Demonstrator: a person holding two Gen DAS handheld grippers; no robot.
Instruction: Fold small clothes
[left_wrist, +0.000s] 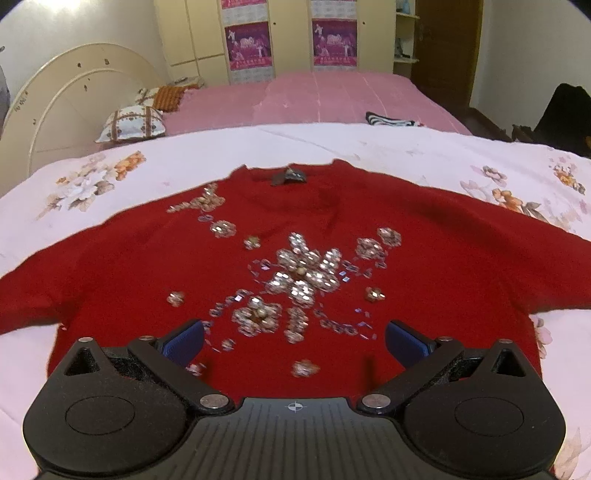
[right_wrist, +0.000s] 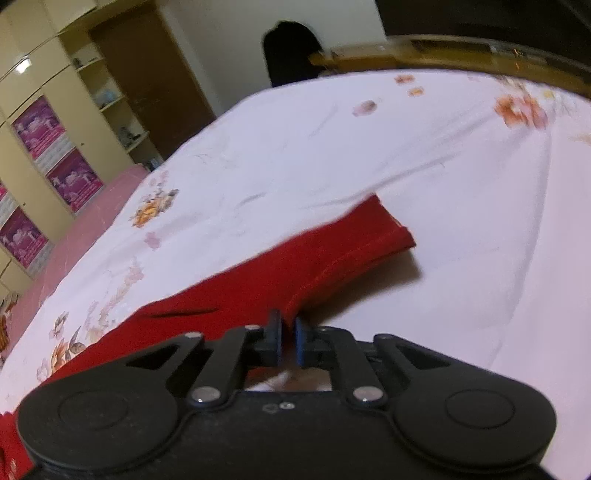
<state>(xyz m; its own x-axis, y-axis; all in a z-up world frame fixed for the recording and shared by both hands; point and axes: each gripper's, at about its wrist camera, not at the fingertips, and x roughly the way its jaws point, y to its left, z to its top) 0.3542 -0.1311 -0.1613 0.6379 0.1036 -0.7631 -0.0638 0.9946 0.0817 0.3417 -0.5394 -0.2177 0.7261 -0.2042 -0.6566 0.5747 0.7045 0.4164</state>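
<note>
Red sweater (left_wrist: 295, 240) lies flat, front up, on the white floral sheet (left_wrist: 92, 177), neck w/ dark label (left_wrist: 289, 176) at the far end from the left claw, hem toward it. Sequin flower pattern (left_wrist: 303, 273) covers the chest; big flower roughly mid-sweater, smaller ones scattered around it. Sleeves run out to both sides of the body.

Left claw (left_wrist: 294, 339): spread wide, nothing betw the blue pads (left_wrist: 184, 341). It sits over the hem end of the sweater, pointing up the body toward the neck; sequin flower is just ahead of the gap. Can't tell if the fingers touch the cloth or hang above it.

Right claw (right_wrist: 290, 338): pressed together on red cloth, pinching an edge of the sweater (right_wrist: 288, 266). From the pinch the sleeve runs away from the claw and ends in a cuff (right_wrist: 391, 229) out on the sheet (right_wrist: 332, 147); the cuff end looks raised a bit, shadow beneath it. Frame is motion-blurred, so exact grip spot on the edge is unclear.

Beyond the sweater's neck end: pink bedspread (left_wrist: 332, 99), two patterned pillows (left_wrist: 131, 123) to the far left of the sweater, a striped black-and-white item (left_wrist: 388, 120) on the pink cover to the far right, cream wardrobe (left_wrist: 192, 33) w/ pink posters (left_wrist: 249, 44) at the back wall.
</note>
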